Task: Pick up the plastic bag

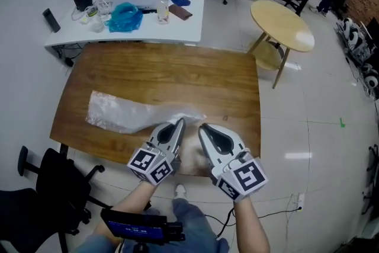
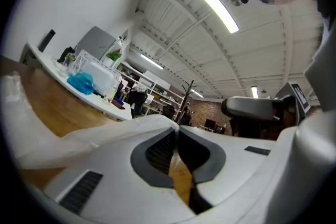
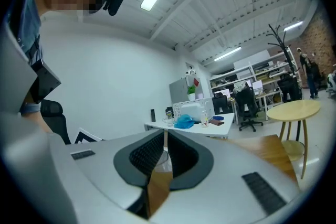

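Stretching leftward from the left gripper (image 1: 179, 122), the plastic bag (image 1: 127, 114) lies nearer it than the right gripper (image 1: 202, 126); all fingers (image 1: 220, 140) are pressed together.

Nothing is showing clearly enough to read as a word, number or brand. The left cube (image 1: 151, 166), behind the left tongs (image 1: 179, 122), and the right cube (image 1: 246, 178), behind the right tongs (image 1: 203, 127), are showing black-and-white square markers, patterns rather than letters. A blue screen (image 1: 139, 226) just behind the left tongs is showing blurred lines. A red label (image 3: 196, 81) is sitting on a grey cabinet (image 3: 181, 93) far ahead of the right tongs, too small to read. A green mark (image 1: 341, 123) is lying on the floor (image 1: 320, 145), well right of the right tongs
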Tool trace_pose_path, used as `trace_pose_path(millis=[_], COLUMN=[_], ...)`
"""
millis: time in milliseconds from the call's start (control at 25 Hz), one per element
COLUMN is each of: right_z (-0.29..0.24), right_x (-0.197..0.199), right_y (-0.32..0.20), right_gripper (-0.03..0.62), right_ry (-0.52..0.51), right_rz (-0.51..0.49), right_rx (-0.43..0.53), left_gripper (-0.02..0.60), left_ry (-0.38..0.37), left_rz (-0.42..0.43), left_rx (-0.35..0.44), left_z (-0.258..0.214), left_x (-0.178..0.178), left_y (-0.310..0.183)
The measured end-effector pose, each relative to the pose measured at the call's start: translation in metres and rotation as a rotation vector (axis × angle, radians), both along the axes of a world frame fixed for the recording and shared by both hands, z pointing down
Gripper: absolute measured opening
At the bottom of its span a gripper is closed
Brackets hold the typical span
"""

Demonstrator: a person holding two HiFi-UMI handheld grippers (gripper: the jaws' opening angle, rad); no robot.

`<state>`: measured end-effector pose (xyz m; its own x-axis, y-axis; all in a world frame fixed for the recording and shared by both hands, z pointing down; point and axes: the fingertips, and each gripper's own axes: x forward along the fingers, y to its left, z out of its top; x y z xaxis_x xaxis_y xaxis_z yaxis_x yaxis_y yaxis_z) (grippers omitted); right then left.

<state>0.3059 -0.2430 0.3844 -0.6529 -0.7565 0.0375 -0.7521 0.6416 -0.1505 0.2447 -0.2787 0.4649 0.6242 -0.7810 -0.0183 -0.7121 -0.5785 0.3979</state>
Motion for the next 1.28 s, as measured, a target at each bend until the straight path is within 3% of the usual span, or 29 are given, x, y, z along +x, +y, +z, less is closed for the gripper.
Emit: trace_pose_path(millis=[360,600,880,1040,1120,1280], right_z=[0.025,0.033,0.038,0.054,0.06,0.062], right_x=[0.022,0.037,0.048,0.057,0.062,0.063], right_y=[0.007,0.014,0.018,0.02,0.02,0.019], right_gripper=[0.032,0.032,0.032,0.032,0.032,0.032], right_ry=[0.011,0.0,-0.013,-0.001,-0.005,-0.021], right_rz=[0.036,0.059,0.071,0.087,0.093,0.088], right_rx=[-0.056,-0.067,-0.077,-0.117,-0.133,-0.134], left_gripper=[0.032,0.14,0.161,0.241,0.287,0.324], left_ry=[0.104,0.174,0.237,0.294,0.274,0.16], left_rz=[0.107,0.24,0.36,0.415,0.45,0.467], left_rx=[-0.276,-0.465,-0.588,-0.671,-0.692,-0.728], left_z=[0.058,0.091,0.104,0.106,0.106,0.108], left_x=[0.053,0.088,0.115,0.125,0.129,0.121], left_y=[0.021,0.053,0.078,0.081,0.087,0.101])
